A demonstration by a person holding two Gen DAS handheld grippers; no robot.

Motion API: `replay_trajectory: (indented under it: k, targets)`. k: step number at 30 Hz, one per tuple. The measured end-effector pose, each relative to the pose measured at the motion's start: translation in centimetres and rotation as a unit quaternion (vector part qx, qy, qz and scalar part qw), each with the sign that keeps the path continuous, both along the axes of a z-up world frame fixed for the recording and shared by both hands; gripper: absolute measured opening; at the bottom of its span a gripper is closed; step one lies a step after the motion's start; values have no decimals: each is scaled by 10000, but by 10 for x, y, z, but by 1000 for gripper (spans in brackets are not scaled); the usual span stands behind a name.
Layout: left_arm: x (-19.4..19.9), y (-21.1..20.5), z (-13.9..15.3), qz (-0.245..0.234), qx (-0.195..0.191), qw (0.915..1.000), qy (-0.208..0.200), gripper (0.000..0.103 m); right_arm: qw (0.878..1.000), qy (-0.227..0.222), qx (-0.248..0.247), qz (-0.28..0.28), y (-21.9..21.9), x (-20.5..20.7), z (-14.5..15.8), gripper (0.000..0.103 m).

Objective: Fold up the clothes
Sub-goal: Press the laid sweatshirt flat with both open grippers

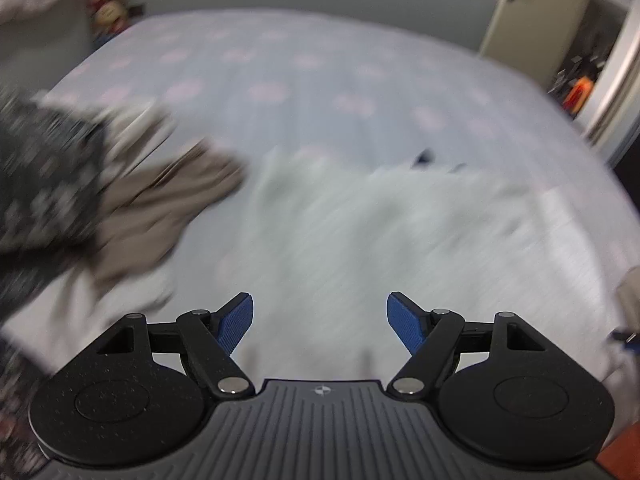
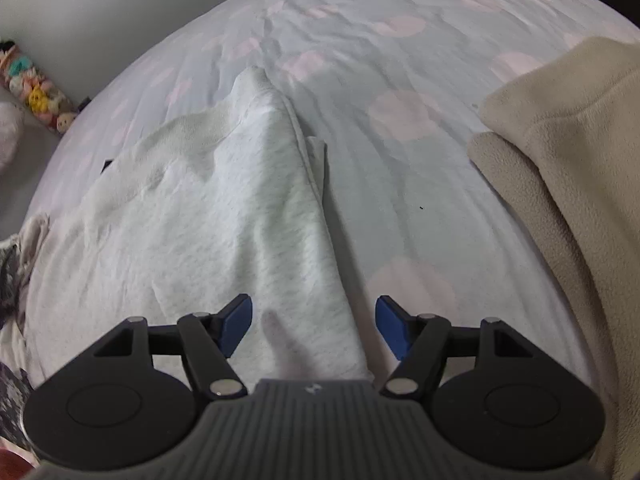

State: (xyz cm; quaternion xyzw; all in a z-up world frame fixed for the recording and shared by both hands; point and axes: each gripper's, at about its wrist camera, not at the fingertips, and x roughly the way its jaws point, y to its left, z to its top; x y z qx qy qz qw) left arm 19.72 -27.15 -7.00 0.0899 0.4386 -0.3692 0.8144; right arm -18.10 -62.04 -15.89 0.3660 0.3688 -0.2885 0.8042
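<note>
A white-grey garment (image 2: pixel 208 216) lies spread on the bed, one corner drawn out to a point at the far end. My right gripper (image 2: pixel 316 320) hovers over its near right edge, open, with the cloth below the blue pads (image 2: pixel 238 320) and not pinched. The left wrist view is blurred by motion. There the same white garment (image 1: pixel 360 216) lies ahead, and my left gripper (image 1: pixel 320 316) stands open above it with nothing between its fingers.
The bed sheet (image 2: pixel 400 184) is pale blue with pink dots. A heap of tan and dark patterned clothes (image 1: pixel 120 200) lies to the left. A beige fleece (image 2: pixel 568 184) covers the right side. Plush toys (image 2: pixel 36 92) line the wall. A door (image 1: pixel 536 12) stands at the far right.
</note>
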Motion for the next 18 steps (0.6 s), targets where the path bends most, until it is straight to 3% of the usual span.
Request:
replay_trajectory:
  k: [3, 8, 12, 16, 18]
  targets:
    - [0, -23, -2, -181, -302, 9994, 11, 73, 9999, -126, -26, 4, 2, -3, 1, 71]
    - [7, -40, -33, -323, -188, 9993, 11, 73, 9996, -224, 23, 151, 2, -1, 0, 71]
    - [11, -31, -54, -292, -30, 9995, 62, 72, 9987, -413, 272, 145, -5, 4, -7, 71]
    - [17, -20, -65, -289, -86, 9992, 247, 72, 9967, -670, 450, 76, -16, 17, -13, 72]
    - [22, -17, -68, -305, -128, 9989, 334, 72, 9972, -590, 446, 66, -22, 29, -18, 72]
